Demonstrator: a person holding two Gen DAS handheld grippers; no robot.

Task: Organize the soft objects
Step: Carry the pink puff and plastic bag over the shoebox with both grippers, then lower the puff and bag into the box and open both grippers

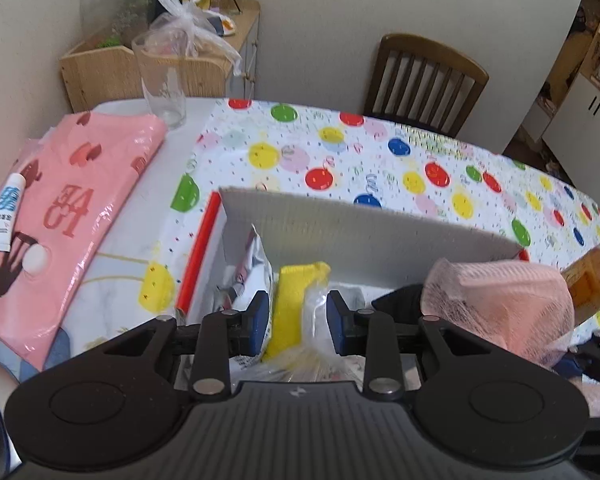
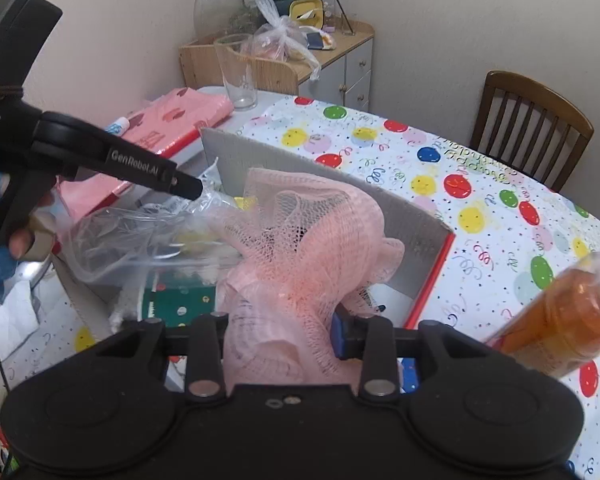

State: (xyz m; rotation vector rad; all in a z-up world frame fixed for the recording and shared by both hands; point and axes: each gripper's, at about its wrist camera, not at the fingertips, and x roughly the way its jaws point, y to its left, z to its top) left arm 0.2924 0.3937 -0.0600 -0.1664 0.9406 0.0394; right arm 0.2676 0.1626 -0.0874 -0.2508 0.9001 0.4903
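Note:
My left gripper is shut on a clear plastic bag that holds a yellow sponge. It hangs over an open cardboard box with a red rim. In the right wrist view the left gripper comes in from the left, with the bag drooping below its tip. My right gripper is shut on a pink mesh bath pouf just above the same box. The pouf also shows at the right of the left wrist view. It hides the right gripper's left pad.
The box holds a white packet and a green carton. On the balloon-print tablecloth lie a wrapped pink cloth, a white tube, a tall glass and an orange bottle. A wooden chair stands behind.

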